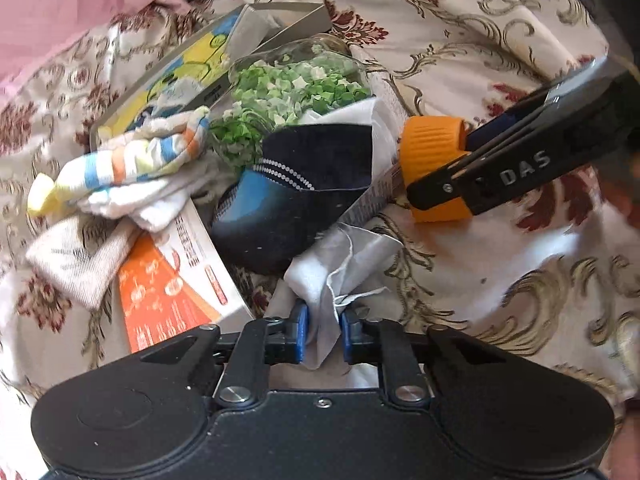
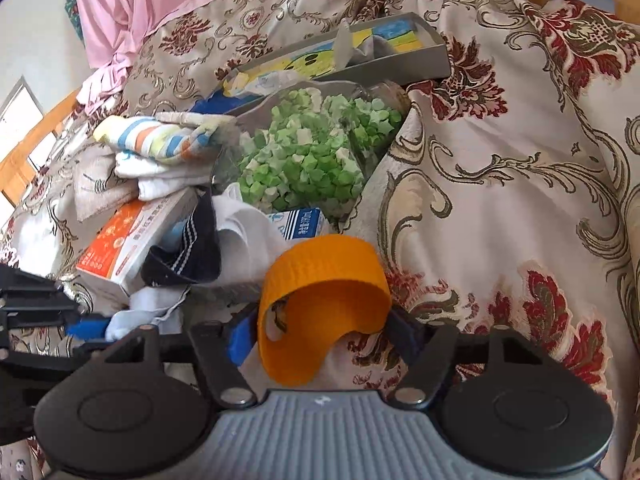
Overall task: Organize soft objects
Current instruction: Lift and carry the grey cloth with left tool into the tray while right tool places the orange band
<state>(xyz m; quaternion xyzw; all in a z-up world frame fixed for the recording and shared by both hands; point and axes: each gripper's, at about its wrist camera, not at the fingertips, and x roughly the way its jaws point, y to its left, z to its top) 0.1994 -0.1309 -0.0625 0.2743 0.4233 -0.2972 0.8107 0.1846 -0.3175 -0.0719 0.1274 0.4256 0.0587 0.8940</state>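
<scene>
My left gripper (image 1: 323,330) is shut on a white cloth (image 1: 340,268) that trails up into the pile. My right gripper (image 2: 320,336) is shut on an orange ribbed cap (image 2: 324,304), also seen in the left wrist view (image 1: 434,160), right of the pile. A dark navy and blue sock (image 1: 296,196) lies in the middle of the pile. A striped sock (image 1: 132,164) rests on folded white cloths (image 1: 148,204). A grey patterned cloth (image 1: 76,264) lies at the left.
A clear jar of green paper stars (image 1: 288,92) lies on its side. An orange and white box (image 1: 172,284) and a grey tray (image 1: 192,64) sit in the pile. All rest on a floral bedspread (image 1: 480,60). Pink fabric (image 1: 60,4) lies at the back left.
</scene>
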